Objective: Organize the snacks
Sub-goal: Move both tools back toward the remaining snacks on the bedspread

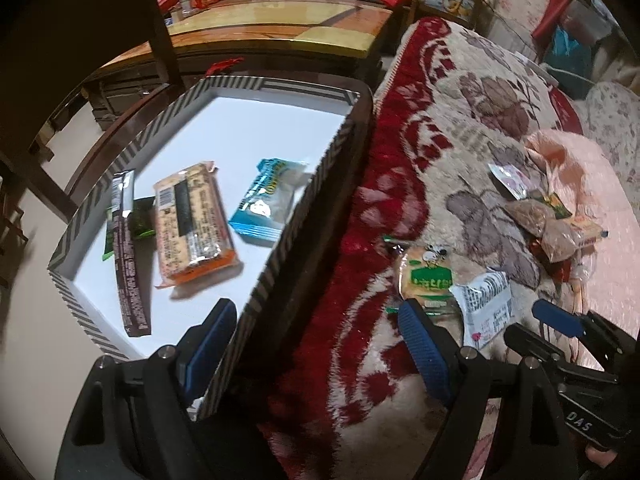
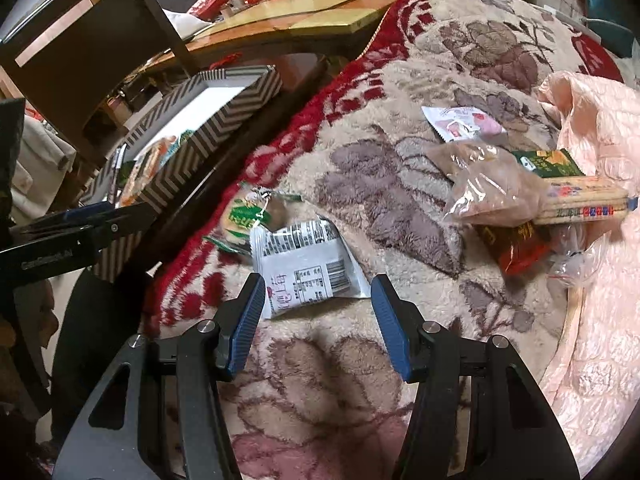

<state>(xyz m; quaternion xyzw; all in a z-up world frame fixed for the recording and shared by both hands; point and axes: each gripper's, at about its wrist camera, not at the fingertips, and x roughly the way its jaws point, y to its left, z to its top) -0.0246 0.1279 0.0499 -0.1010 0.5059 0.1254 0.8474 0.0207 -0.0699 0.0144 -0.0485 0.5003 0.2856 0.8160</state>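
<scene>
At the left, the striped box (image 1: 280, 236) sits beside the blanket's (image 1: 460, 128) red border, already holding a dark bar (image 1: 128, 256), an orange cracker pack (image 1: 192, 224) and a blue packet (image 1: 266, 200). The left gripper (image 1: 320, 344) hangs over the box's near wall, jaws apart and empty. Further right on the blanket, near its red border, lie a green round cracker pack (image 2: 244, 216) and, touching it, a white packet (image 2: 308, 268). The right gripper (image 2: 316, 320) points down at that white packet, jaws spread and holding nothing; the packet lies just ahead between the fingertips, its long axis tilted across the gap. The right hand is nearer. A pile of snacks (image 2: 520, 204) waits by the blanket's far right edge.
</scene>
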